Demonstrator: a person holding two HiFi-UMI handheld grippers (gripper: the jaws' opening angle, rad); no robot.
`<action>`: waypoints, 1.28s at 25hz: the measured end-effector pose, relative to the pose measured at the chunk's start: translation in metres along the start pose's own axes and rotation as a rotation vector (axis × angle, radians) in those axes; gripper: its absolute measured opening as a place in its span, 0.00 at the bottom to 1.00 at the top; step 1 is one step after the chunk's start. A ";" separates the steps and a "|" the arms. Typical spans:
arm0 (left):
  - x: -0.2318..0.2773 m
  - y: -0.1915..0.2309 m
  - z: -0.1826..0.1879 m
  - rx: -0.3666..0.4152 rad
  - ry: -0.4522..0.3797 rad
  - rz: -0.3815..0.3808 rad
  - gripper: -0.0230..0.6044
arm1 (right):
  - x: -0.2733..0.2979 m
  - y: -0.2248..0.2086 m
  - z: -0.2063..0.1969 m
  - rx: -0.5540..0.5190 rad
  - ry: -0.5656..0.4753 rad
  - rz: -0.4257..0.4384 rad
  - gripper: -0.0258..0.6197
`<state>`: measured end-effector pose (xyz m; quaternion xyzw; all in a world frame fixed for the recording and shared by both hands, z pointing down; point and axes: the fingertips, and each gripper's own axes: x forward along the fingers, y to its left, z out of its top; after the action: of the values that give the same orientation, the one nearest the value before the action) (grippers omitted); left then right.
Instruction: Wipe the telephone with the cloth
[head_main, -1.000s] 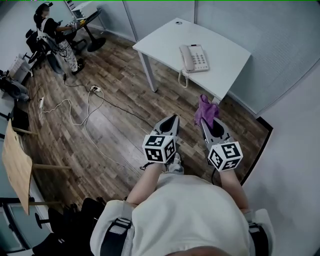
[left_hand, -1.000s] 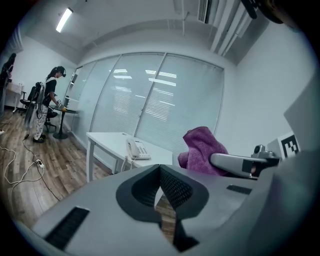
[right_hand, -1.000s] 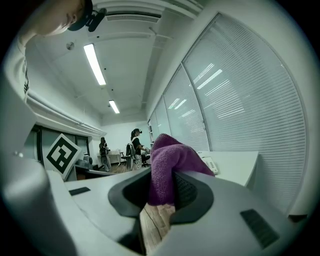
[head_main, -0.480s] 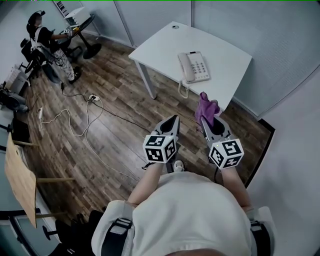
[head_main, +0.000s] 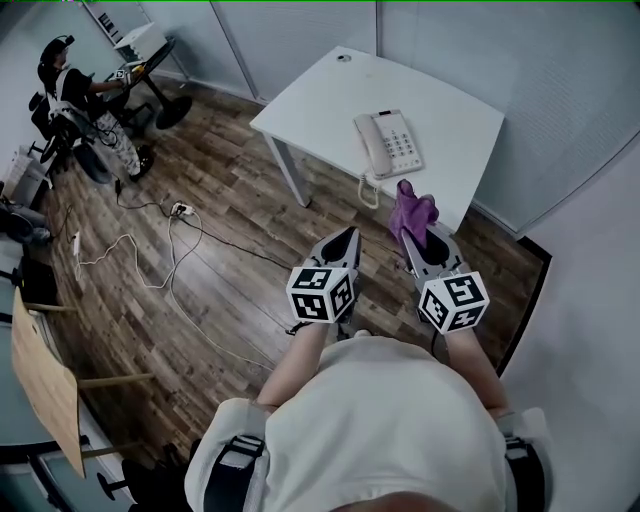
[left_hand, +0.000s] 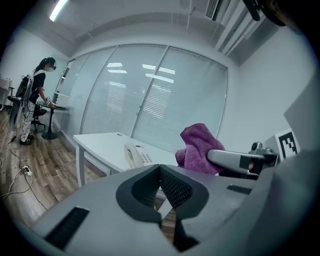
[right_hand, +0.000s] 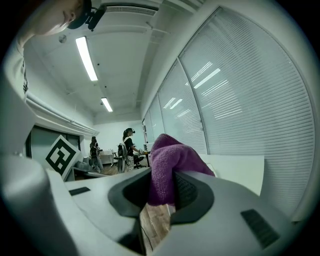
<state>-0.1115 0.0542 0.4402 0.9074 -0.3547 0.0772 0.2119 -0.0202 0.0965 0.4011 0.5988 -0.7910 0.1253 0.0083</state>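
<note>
Wood floor (head_main: 200, 280): runs beneath and around the white table (head_main: 320, 95), taken here as the reference.

Table: stands in a corner of the partition walls.

Second person (head_main: 60, 90): stands well away from the table, off to its left.

Telephone (head_main: 388, 143): white, lies flat on the table close to the near edge, handset on its cradle. Its coiled cord (head_main: 366, 187) hangs over that edge.

Left gripper (head_main: 343, 238): held off the table, short of its near edge. Jaws are closed together with nothing between them.

Right gripper (head_main: 418, 243): held just short of the table's near edge. Jaws are clamped on the cloth.

Cloth (head_main: 410, 213): purple, bunched above the jaw tips, off the table and not touching the telephone.
</note>
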 end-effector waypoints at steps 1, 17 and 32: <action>0.001 0.003 0.002 0.002 0.000 -0.001 0.07 | 0.003 -0.001 0.000 0.004 0.001 -0.004 0.18; 0.023 0.037 0.014 -0.031 0.027 0.034 0.07 | 0.038 -0.024 0.008 0.020 0.017 -0.031 0.18; 0.103 0.064 0.060 -0.060 -0.021 0.104 0.07 | 0.115 -0.087 0.053 -0.045 0.008 0.070 0.18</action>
<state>-0.0792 -0.0773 0.4371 0.8816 -0.4059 0.0679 0.2310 0.0369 -0.0445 0.3850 0.5700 -0.8140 0.1102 0.0204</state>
